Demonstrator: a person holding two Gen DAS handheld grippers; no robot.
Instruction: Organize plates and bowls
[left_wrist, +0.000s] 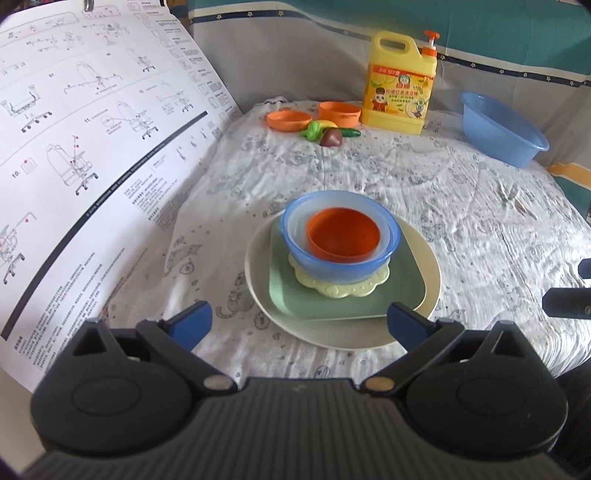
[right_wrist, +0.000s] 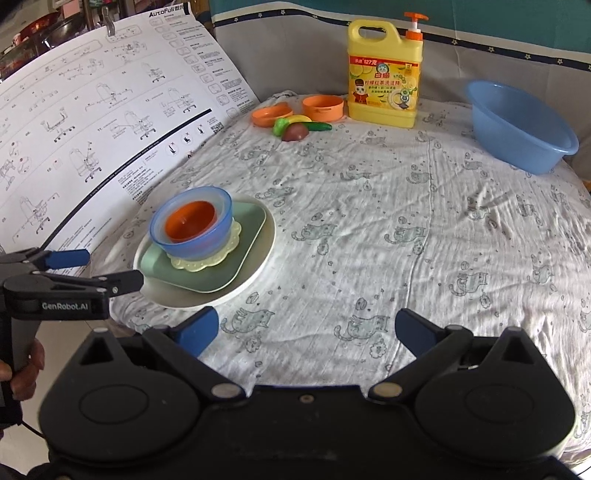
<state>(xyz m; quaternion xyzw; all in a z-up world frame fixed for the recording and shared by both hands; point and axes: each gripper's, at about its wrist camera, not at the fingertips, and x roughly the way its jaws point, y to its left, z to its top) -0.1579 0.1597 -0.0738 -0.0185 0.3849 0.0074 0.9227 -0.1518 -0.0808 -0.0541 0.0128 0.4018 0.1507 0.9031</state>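
Note:
A stack stands on the patterned cloth: a round cream plate (left_wrist: 332, 334) (right_wrist: 258, 258), a green square plate (left_wrist: 406, 273) (right_wrist: 251, 218), a pale yellow scalloped plate (left_wrist: 332, 290), a blue bowl (left_wrist: 332, 266) (right_wrist: 195, 242) and an orange bowl (left_wrist: 343, 232) (right_wrist: 190, 219) nested inside. My left gripper (left_wrist: 299, 325) (right_wrist: 115, 267) is open at the cream plate's near rim, holding nothing. My right gripper (right_wrist: 306, 330) is open over bare cloth to the right of the stack. An orange plate (left_wrist: 290, 120) and a second orange bowl (left_wrist: 340, 112) sit at the back.
A yellow detergent jug (left_wrist: 400, 85) stands at the back, with toy fruit and vegetables (left_wrist: 328, 133) in front of it. A blue basin (left_wrist: 498, 127) leans at the back right. A large instruction sheet (left_wrist: 92, 147) slopes along the left. A hand (right_wrist: 22, 369) holds the left gripper's handle.

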